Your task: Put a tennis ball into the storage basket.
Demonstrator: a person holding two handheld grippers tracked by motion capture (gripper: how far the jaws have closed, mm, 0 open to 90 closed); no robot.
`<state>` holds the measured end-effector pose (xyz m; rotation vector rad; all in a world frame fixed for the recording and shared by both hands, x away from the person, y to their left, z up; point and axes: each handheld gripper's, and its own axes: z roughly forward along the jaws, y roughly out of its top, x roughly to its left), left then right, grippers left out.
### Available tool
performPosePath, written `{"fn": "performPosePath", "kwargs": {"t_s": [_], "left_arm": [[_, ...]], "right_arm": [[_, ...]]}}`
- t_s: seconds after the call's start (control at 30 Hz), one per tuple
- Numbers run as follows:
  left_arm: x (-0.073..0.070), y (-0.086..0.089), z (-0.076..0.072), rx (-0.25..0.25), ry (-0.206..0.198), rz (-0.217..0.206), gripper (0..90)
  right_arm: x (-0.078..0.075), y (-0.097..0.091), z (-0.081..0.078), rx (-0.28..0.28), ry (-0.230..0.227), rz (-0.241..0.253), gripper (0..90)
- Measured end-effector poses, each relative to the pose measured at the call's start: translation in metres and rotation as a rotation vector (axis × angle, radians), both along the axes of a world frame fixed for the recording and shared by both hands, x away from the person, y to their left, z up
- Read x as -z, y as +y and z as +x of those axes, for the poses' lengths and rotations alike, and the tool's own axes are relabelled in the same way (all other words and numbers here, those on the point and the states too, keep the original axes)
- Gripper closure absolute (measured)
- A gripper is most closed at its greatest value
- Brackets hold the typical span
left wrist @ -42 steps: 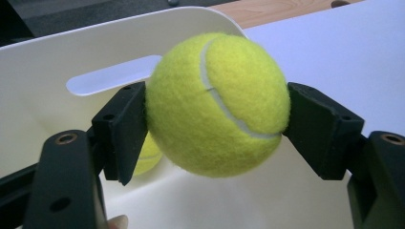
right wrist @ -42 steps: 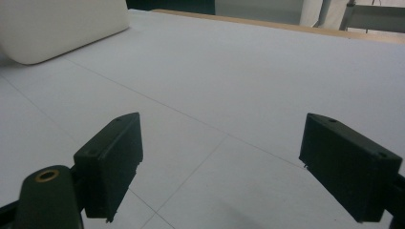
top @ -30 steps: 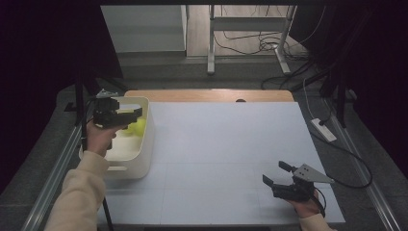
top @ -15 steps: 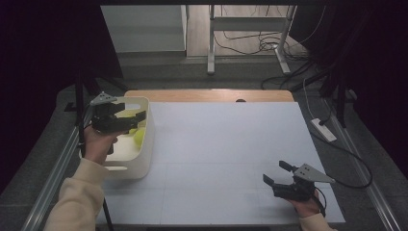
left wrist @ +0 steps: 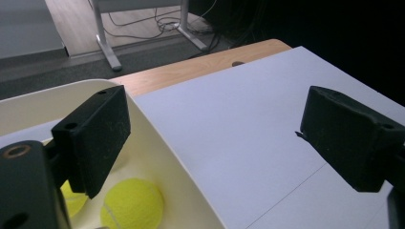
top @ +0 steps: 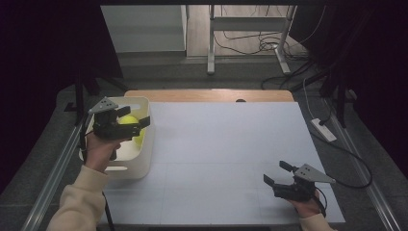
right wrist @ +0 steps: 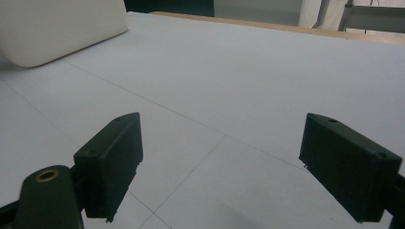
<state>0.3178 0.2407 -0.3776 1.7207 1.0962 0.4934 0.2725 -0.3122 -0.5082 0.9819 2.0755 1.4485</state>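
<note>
My left gripper (top: pixel 134 116) hovers over the white bin (top: pixel 144 159) at the table's left edge. Its jaws stand wide apart in the left gripper view (left wrist: pixel 215 119) with nothing between them, and they have just been closing a little. Two yellow tennis balls lie in the bin below: one (left wrist: pixel 133 204) under the left jaw, the other (left wrist: pixel 71 200) partly hidden behind it. From above, one ball (top: pixel 129 120) shows beneath the gripper. My right gripper (top: pixel 276 173) rests low near the table's front right, open and empty (right wrist: pixel 222 162).
A white sheet (top: pixel 226 144) covers the table, with a strip of bare wood (top: pixel 207 95) at the far edge. The bin's rounded wall (right wrist: pixel 57 28) is far off in the right gripper view. A cable and power strip (top: pixel 323 129) lie off the right side.
The left gripper has drawn back a little toward the person over the bin. The right gripper has stayed where it was.
</note>
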Motion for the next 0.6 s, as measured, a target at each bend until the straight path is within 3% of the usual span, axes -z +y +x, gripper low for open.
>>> {"fn": "performPosePath", "kwargs": {"t_s": [0.27,0.6], "left_arm": [[0.003,-0.009,-0.012,0.056,-0.011,-0.025,11.2],[0.005,-0.022,-0.019,0.113,-0.020,-0.026,12.1]], "right_arm": [[0.000,-0.001,-0.003,0.003,0.002,-0.004,14.6],[0.000,0.000,-0.002,0.001,0.003,-0.004,14.5]]}}
